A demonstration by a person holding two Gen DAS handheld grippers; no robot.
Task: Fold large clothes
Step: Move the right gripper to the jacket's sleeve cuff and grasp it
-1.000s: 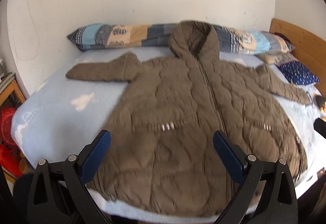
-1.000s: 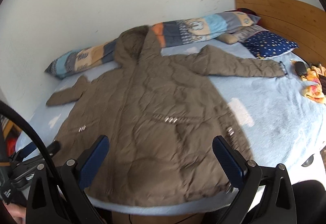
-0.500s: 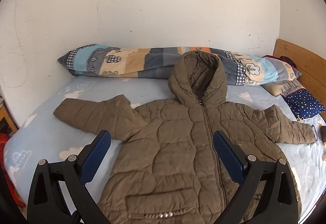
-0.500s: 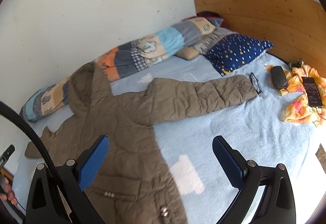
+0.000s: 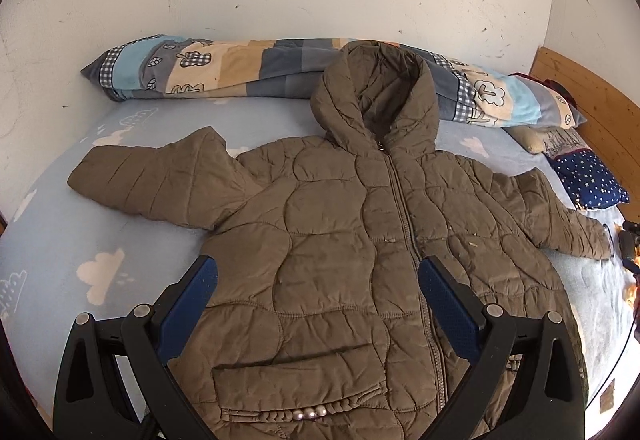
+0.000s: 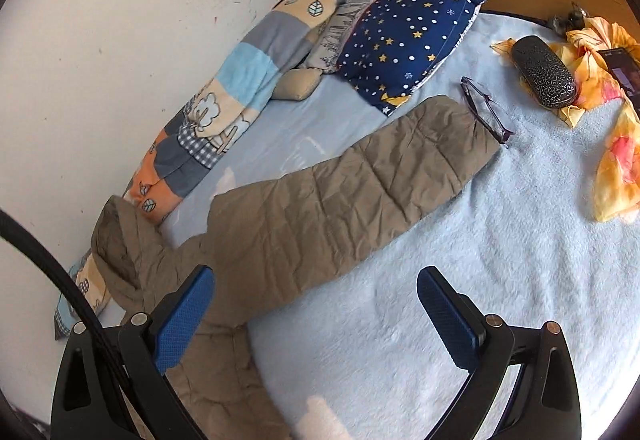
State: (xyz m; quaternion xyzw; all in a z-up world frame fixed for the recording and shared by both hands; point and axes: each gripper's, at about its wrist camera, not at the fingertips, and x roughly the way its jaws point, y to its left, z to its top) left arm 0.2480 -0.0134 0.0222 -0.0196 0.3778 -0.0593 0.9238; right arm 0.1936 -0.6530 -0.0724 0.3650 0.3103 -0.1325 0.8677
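Since half a second ago the right wrist view has swung further toward the headboard, bringing the jacket's outstretched sleeve to centre; the left wrist view has closed in slightly on the jacket front.

Bed: pale blue cloud-print cover, carrying every item below.
Jacket: brown, quilted, hooded, zipped; lies flat and face up mid-bed, both sleeves spread, hood resting against the patchwork bolster.
Patchwork bolster: long, along the wall beyond the jacket's hood.
Star pillow: navy, beyond the jacket's sleeve, near its cuff.
Yellow cloth: well apart from the jacket, toward the headboard.
Glasses case: black, on the yellow cloth.
Spectacles: touching or just beside the jacket's cuff.
Left gripper: over the jacket's chest, jaws spread wide, holding nothing.
Right gripper: near the sleeve's shoulder end, jaws spread wide, holding nothing.
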